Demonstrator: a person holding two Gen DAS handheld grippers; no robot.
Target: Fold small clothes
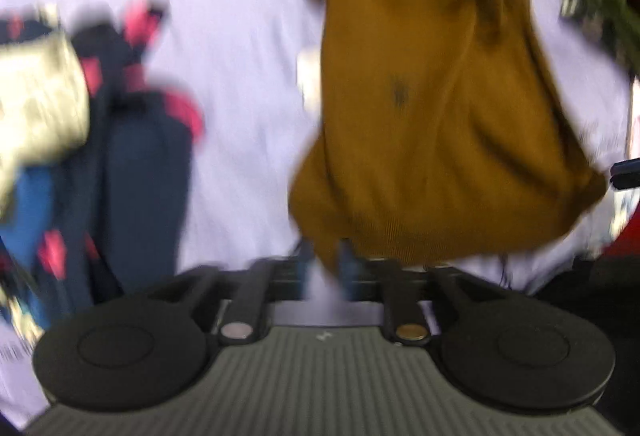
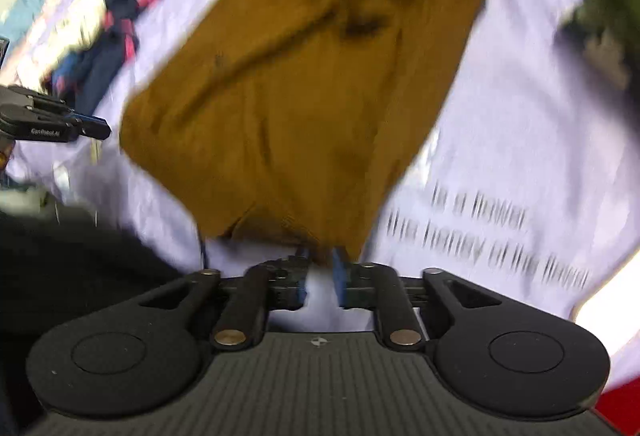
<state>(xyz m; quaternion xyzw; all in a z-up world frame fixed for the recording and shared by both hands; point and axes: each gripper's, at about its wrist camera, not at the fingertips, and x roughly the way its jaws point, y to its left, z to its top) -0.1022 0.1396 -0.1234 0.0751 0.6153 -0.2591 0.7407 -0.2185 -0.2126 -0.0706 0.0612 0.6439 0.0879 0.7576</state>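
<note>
Close in, the right gripper (image 2: 320, 268) has its jaws partly apart, with the hem corner of the brown sweater (image 2: 304, 96) hanging right at the tips; blur hides whether the pads touch it. The left gripper (image 1: 324, 276) is the same: jaws partly apart at the other hem corner. The sweater lies spread on the pale sheet (image 2: 500, 96). It looks soft, light and floppy, so I'd pinch the ribbed hem corners. Further off sits a heap of navy-and-pink clothes (image 1: 132, 140).
</note>
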